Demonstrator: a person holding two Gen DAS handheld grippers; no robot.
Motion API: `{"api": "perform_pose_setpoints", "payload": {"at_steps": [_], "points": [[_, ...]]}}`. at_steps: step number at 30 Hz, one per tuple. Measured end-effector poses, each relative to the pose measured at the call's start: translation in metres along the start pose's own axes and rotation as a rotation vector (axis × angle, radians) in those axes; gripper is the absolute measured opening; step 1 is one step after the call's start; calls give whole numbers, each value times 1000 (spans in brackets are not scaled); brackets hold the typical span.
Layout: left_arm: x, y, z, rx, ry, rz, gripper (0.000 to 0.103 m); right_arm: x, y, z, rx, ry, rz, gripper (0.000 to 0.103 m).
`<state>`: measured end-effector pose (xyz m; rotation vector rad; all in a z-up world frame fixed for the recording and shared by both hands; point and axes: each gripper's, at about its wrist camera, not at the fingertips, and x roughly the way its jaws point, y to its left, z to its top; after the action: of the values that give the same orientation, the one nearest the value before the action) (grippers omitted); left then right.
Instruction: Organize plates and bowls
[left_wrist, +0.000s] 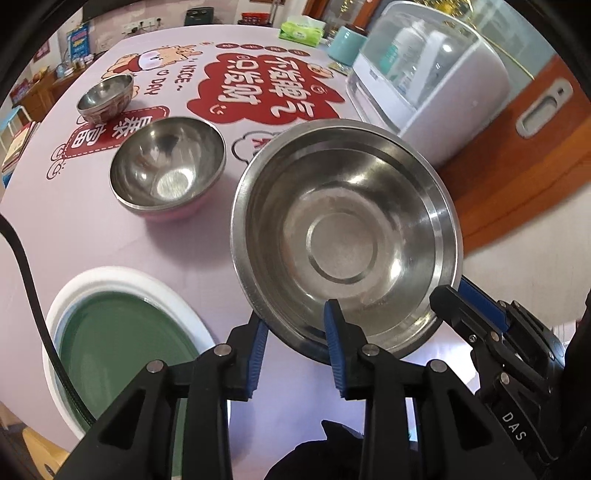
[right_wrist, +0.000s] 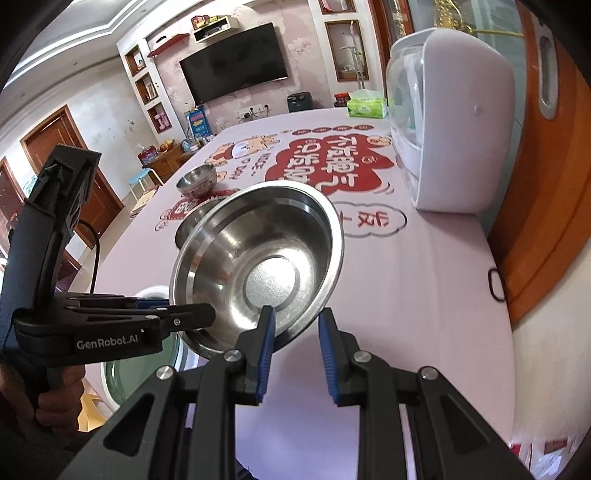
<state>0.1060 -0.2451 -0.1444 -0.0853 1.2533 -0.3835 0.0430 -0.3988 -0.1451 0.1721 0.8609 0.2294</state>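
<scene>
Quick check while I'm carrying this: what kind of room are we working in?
Most likely a home living and dining room: a wall-mounted TV among display shelves, a printed tablecloth on the dining table, and a countertop appliance holding bottles.

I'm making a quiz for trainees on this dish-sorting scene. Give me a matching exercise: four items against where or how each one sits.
1. large steel bowl
2. small steel bowl
3. green plate
4. tissue pack

a. at the table's far edge
b. gripped at its rim, tilted
c. lying flat, near edge
d. standing upright, farther back

Pairs: 1-b, 2-d, 3-c, 4-a
</scene>
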Motion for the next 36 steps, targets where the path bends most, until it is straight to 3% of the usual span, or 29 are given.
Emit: {"api": "perform_pose_setpoints", "payload": {"at_steps": [20,36], "points": [[30,11,-73,55,219,28,32,18,17,-75,108,184,-20,24],[48,0,-76,79,263,62,36,26,11,-83,123,224,-28,24]]}}
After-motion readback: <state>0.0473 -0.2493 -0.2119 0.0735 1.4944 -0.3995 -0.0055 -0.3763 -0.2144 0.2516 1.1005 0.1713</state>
